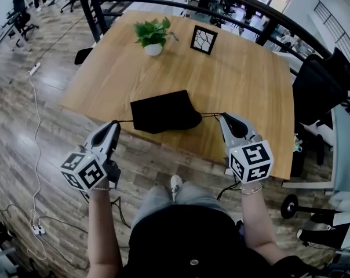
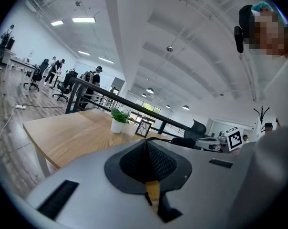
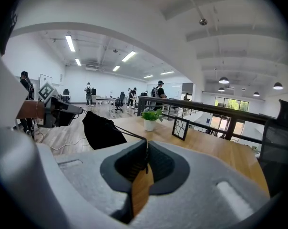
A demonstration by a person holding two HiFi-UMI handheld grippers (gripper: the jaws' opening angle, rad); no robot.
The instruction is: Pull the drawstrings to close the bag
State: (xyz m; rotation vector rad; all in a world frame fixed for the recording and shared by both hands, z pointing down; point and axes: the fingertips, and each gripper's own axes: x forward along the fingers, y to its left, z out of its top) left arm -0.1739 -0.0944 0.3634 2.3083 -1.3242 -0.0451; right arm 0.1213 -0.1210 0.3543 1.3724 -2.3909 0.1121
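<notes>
A black drawstring bag [image 1: 162, 112] lies near the front edge of the wooden table [image 1: 239, 80], its mouth bunched toward me. A thin black cord [image 1: 124, 121] runs left from the bag to my left gripper [image 1: 115, 123], which is shut on it. Another cord [image 1: 210, 115] runs right to my right gripper [image 1: 222, 116], also shut on it. Both cords look taut. In the right gripper view the bag [image 3: 102, 130] hangs at the left with its cord [image 3: 129, 135] leading into the closed jaws [image 3: 146, 147]. The left gripper view shows its jaws [image 2: 146, 142] pressed together on the cord [image 2: 164, 139].
A small potted plant [image 1: 152, 36] and a black picture frame [image 1: 203, 40] stand at the table's far side. A black office chair [image 1: 323, 91] sits to the right. Cables and a power strip [image 1: 33, 69] trail over the wood floor on the left.
</notes>
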